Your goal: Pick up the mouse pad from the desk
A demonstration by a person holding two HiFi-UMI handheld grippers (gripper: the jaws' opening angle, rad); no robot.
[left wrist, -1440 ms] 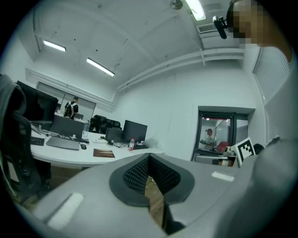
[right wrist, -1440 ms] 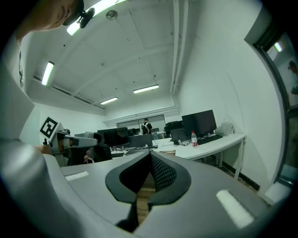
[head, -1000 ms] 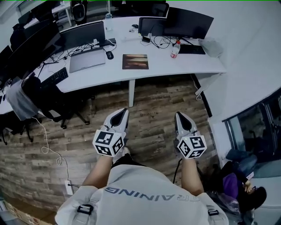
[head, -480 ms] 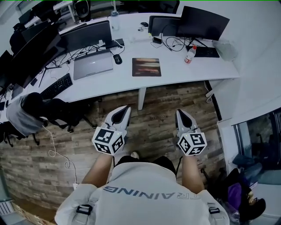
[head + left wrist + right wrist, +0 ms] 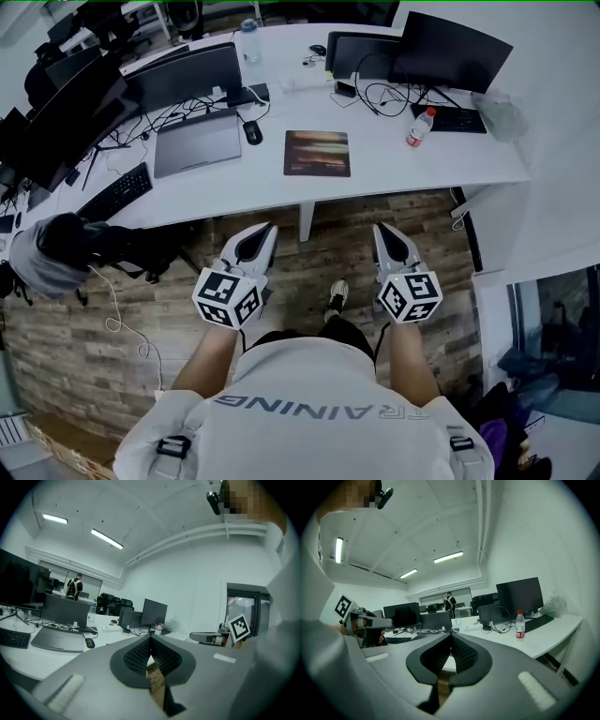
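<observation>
Short of the desk (image 5: 394,169), L gripper (image 5: 267,229) & R gripper (image 5: 380,229) hover closed, empty: approach step; next, reach mouse pad (image 5: 317,153), open jaws.

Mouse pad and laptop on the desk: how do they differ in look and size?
The mouse pad is dark with a brownish print; the laptop is plain grey. The mouse pad is smaller than the laptop. Both lie flat on the white desk.
</observation>
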